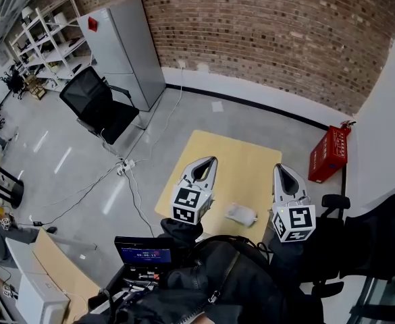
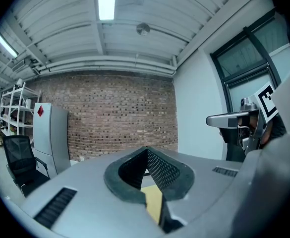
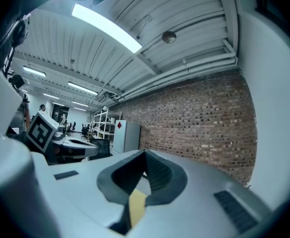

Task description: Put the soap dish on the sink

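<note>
A small white soap dish (image 1: 241,214) lies on the yellow table (image 1: 234,160), near its front edge, below and between my two grippers. My left gripper (image 1: 211,159) is held level above the table's left part, its jaws shut with nothing in them. My right gripper (image 1: 279,167) hangs level over the right edge, also shut and empty. In the left gripper view the left gripper (image 2: 146,148) has its tips together, and a strip of the yellow table (image 2: 153,205) shows under them. The right gripper (image 3: 145,152) looks the same in its own view. No sink shows in any view.
A red box (image 1: 329,152) stands by the white wall at the table's right. A black office chair (image 1: 99,106), a grey cabinet (image 1: 123,49) and shelves (image 1: 45,39) are at the left. Cables and a power strip (image 1: 125,166) lie on the floor. A small screen (image 1: 143,250) sits close to my chest.
</note>
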`<state>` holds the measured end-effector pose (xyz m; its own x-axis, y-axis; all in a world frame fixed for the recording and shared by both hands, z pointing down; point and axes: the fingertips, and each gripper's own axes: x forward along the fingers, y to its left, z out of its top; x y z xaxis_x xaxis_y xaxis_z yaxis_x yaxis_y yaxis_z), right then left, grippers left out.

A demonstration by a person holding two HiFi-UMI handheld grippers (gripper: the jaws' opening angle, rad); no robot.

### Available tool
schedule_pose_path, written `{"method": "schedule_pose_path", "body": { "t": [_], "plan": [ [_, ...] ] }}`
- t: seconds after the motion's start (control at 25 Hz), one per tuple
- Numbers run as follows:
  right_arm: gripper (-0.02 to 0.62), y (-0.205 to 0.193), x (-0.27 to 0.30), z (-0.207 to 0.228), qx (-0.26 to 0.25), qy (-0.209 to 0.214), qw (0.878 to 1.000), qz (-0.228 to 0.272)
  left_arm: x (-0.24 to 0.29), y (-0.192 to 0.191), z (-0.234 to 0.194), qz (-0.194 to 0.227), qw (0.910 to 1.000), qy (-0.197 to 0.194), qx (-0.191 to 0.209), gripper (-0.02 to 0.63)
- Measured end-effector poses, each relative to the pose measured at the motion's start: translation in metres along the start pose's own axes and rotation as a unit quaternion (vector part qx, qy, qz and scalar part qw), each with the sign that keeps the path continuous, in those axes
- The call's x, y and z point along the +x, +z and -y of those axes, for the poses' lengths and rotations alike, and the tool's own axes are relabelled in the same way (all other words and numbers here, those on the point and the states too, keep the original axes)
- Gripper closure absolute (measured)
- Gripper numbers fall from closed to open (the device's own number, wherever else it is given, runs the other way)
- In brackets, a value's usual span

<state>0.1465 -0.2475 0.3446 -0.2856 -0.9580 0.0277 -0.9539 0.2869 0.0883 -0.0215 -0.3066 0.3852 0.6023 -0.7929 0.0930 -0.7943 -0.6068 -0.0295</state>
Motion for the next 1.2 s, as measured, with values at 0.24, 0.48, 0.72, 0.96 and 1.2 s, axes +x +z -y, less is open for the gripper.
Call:
{"method": "schedule_pose_path", "body": {
  "t": [0.24, 0.48, 0.72, 0.96, 1.2],
  "plan": [
    [0.589, -0.003, 0.0, -0.002, -0.002, -0.001, 1.0, -0.003, 0.001, -0.003, 0.002, 0.002, 1.0, -0.004, -0.002, 0.604],
    [0.589, -0.005, 0.001, 0.0, 0.001, -0.006, 1.0, -0.008, 0.002, -0.004, 0.003, -0.002, 1.0, -0.007, -0.004, 0.604],
    [0.589, -0.01, 0.001, 0.001, 0.01, -0.01, 1.0, -0.012, 0.001, -0.007, 0.001, -0.005, 1.0, -0.007, -0.005, 0.604],
    [0.589, -0.01, -0.001, 0.003, 0.01, -0.008, 1.0, -0.012, 0.002, -0.008, 0.004, -0.008, 0.9999, -0.007, -0.005, 0.604],
    [0.589, -0.013, -0.002, 0.005, 0.01, -0.007, 1.0, -0.012, 0.004, -0.01, 0.008, -0.009, 0.9999, -0.01, -0.005, 0.604]
  ]
}}
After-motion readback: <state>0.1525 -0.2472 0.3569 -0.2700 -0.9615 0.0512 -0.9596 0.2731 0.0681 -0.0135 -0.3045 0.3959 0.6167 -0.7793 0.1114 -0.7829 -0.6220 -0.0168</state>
